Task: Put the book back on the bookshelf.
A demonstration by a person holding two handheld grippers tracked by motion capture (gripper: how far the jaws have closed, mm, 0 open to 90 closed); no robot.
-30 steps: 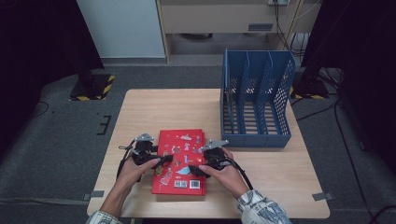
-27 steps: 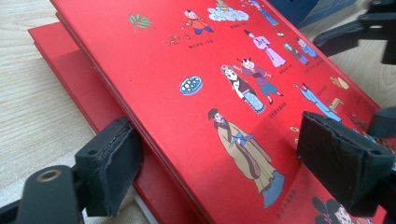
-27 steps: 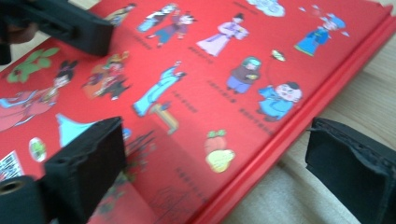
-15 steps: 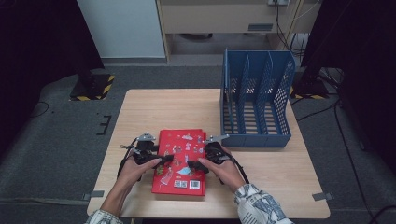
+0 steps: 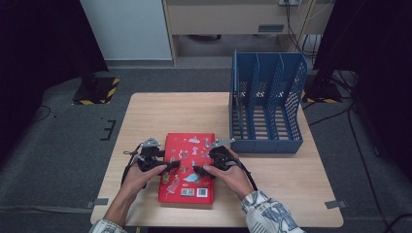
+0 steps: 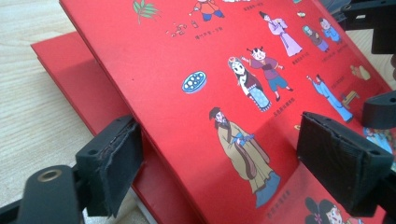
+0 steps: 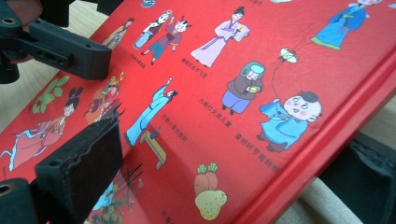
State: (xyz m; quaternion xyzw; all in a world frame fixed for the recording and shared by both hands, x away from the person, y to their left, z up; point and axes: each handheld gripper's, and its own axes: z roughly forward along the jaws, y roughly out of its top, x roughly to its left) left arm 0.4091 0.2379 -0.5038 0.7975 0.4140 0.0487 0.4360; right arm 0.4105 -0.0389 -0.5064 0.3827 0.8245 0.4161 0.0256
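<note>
We see the blue file rack (image 5: 266, 109) at the desk's (image 5: 160, 114) two o'clock corner, its slots bare. The red book (image 5: 187, 170) lies at six o'clock. Our left tool (image 5: 167, 166) straddles its lifted cover, jaws just closing, not yet pressing; our right tool (image 5: 197, 170) clamps the opposite edge.

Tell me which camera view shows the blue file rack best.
The high view. There the blue file rack stands whole on the table, with its dividers and mesh walls clear, beyond the right side of the red book. The two gripper views look closely along their jaws at the book's cover, so they add nothing about the rack.
</note>
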